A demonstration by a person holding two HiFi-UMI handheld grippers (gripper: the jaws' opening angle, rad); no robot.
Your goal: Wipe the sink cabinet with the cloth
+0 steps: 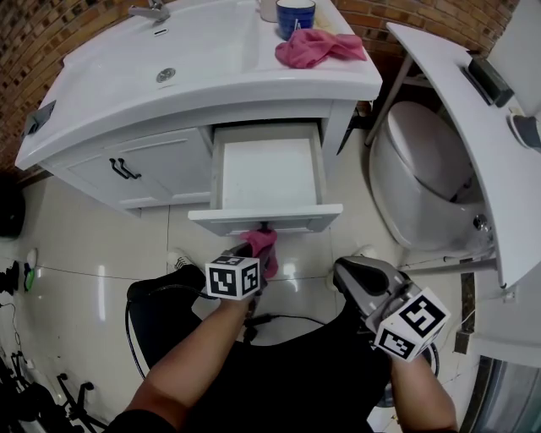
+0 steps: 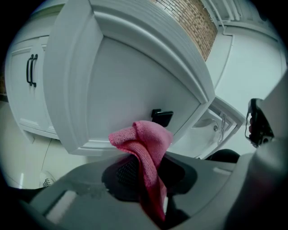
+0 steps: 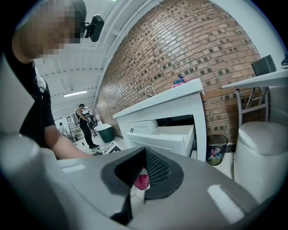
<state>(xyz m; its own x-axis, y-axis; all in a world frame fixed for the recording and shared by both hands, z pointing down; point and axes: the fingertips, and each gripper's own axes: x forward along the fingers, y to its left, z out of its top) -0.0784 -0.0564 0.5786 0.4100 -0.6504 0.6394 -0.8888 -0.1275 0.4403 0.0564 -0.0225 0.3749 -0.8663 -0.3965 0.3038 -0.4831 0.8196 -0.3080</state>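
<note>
The white sink cabinet has its right drawer pulled out. My left gripper is just below the drawer's front panel, shut on a pink cloth. In the left gripper view the cloth sticks up from between the jaws of that gripper, its top touching the drawer front just left of the black handle. My right gripper hangs lower right, away from the cabinet, shut and holding nothing; its own view shows this gripper aimed at the cabinet.
A second pink cloth and a blue cup sit on the countertop right of the basin. A toilet and a white table stand to the right. A trash bin sits beside the cabinet. A person stands far off.
</note>
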